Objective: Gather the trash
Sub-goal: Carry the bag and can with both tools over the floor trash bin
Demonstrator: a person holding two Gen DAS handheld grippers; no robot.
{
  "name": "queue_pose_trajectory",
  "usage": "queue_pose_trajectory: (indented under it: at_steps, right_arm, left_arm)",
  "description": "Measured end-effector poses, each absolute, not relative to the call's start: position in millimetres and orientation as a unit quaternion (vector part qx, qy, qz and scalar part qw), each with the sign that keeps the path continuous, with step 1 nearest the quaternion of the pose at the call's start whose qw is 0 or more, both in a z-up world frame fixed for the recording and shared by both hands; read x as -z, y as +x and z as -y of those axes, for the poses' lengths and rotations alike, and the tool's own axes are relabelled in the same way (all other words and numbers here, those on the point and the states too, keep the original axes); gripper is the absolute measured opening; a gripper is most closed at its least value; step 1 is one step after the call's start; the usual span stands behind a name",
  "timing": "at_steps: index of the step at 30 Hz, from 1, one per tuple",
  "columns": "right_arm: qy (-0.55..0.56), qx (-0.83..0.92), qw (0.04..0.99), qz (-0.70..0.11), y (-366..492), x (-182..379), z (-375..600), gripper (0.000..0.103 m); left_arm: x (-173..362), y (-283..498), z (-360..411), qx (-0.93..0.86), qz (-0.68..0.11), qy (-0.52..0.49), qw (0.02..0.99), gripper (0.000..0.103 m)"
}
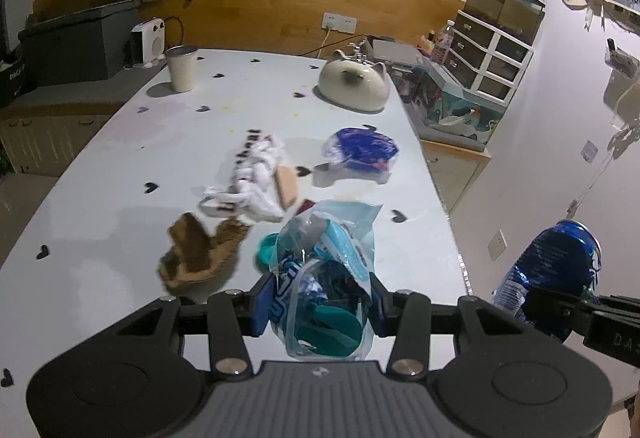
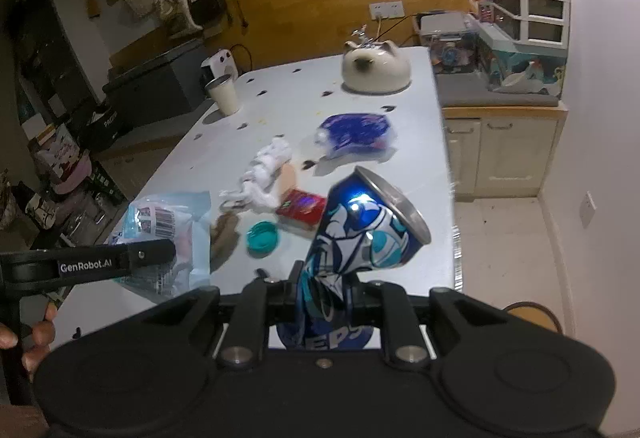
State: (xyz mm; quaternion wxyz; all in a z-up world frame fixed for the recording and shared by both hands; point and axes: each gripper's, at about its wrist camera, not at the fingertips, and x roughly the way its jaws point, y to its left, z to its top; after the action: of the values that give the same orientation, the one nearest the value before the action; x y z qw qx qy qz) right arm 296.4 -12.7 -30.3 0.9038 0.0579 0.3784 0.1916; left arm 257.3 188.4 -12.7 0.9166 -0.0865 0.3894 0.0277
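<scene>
- Across the room first: wood-panelled wall at the back, a drawer unit (image 1: 486, 52) off the far right corner, a low cabinet (image 2: 502, 150) along the right side, bare floor below it.
- On to the table (image 1: 100, 174), white with little dark hearts, long axis running away from both cameras; a cat-shaped pot (image 1: 354, 84) and a cup (image 1: 181, 68) stand at the far end, well apart from the litter.
- Trash on it, big to small: a blue wrapper (image 1: 360, 152) toward the right edge, a white crumpled bag (image 1: 250, 178) left of it with its long axis pointing away, a brown paper scrap (image 1: 200, 254) nearest the left gripper, a red packet (image 2: 301, 211), a teal lid (image 2: 262, 238).
- Left gripper (image 1: 318, 304) is clamped on a clear bag (image 1: 324, 278) stuffed with teal and blue bits, held up over the near edge of the table.
- Right gripper (image 2: 326, 292) is squeezing a dented blue can (image 2: 360, 238), waist pinched between the jaws, top tilted up and to the right, hanging over the near right corner.
- Both are full, so my read is nothing more gets picked until these are dropped; no bin shows in either view.
- After that, the brown paper scrap lies just ahead and left of the left gripper, the red packet and teal lid ahead of the right one, the blue wrapper farther up its side.
</scene>
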Motion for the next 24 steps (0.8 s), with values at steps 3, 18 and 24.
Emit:
queue_pose_trajectory:
  at_steps: [3, 18, 24]
  right_arm:
    - [0.059, -0.192, 0.904, -0.377, 308.5, 32.2, 43.6, 0.019]
    - [0.048, -0.191, 0.897, -0.396, 392.4, 57.2, 215.1, 0.019]
    - [0.058, -0.165, 0.891, -0.419, 424.4, 87.9, 278.4, 0.019]
  left_arm:
    - [12.9, 269.1, -157.4, -0.034, -0.392, -0.082, 0.916, 0.047]
    - [46.9, 360.5, 24.0, -0.034, -0.423, -0.090, 0.901, 0.047]
    - [88.2, 400.9, 95.6, 0.006, -0.456, -0.077, 0.887, 0.047]
